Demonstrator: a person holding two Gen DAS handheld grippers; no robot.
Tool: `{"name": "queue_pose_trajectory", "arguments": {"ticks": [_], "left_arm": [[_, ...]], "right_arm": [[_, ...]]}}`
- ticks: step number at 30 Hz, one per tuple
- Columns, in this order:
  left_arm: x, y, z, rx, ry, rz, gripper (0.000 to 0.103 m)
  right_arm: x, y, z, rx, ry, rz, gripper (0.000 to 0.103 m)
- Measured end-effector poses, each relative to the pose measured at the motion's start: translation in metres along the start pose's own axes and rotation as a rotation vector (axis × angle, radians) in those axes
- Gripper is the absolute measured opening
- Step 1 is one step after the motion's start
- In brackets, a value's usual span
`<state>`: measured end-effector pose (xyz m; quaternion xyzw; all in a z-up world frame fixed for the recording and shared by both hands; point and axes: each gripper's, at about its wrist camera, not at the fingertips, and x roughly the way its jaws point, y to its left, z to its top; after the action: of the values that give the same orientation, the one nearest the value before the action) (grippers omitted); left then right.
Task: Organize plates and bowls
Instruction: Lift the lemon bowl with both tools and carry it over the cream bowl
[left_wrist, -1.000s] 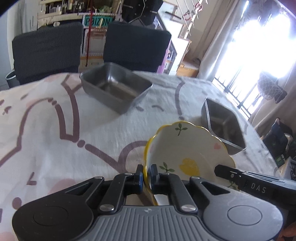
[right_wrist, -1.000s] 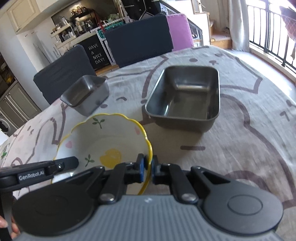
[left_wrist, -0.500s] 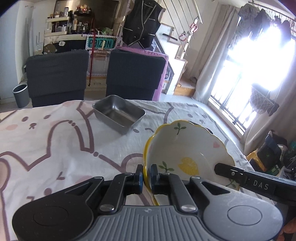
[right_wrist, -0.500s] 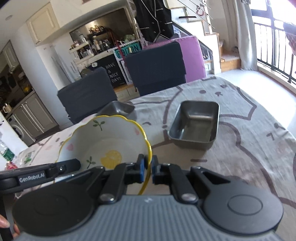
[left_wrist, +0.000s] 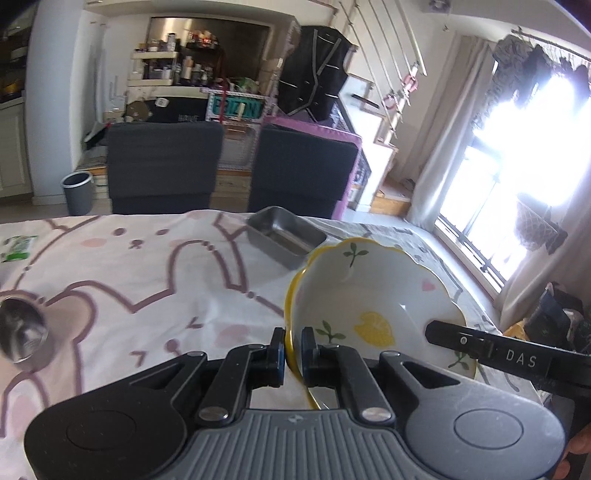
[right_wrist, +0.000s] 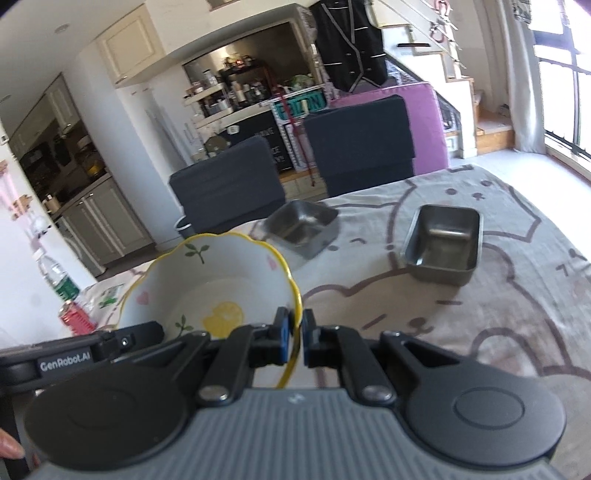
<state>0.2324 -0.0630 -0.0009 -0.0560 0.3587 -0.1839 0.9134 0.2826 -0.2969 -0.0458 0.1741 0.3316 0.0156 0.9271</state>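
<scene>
Both my claws, left (left_wrist: 293, 347) and right (right_wrist: 294, 334), pinch opposite rims of the yellow-rimmed bowl (left_wrist: 373, 295), carrying it above the table ahead; next, a level set-down

Lettering we can read on the two hand-held grippers

In the left wrist view we read "DAS" in pale letters on the black bar of the right hand-held gripper (left_wrist: 517, 360), at about four o'clock. In the right wrist view we read "GenRobot.AI" on the black body of the left hand-held gripper (right_wrist: 66, 365), at about eight o'clock. The teal sign (right_wrist: 300, 105) behind the chairs, near twelve o'clock, carries large letters too blurred for us to read.
</scene>
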Motion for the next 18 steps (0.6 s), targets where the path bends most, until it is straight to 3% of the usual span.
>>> {"name": "queue_pose_trajectory", "arguments": {"ticks": [18], "left_arm": [[-0.062,0.077,-0.061,-0.093,0.034,0.115,0.009]], "right_arm": [[0.014,0.069,-0.053,-0.065,0.143,0.148,0.008]]}}
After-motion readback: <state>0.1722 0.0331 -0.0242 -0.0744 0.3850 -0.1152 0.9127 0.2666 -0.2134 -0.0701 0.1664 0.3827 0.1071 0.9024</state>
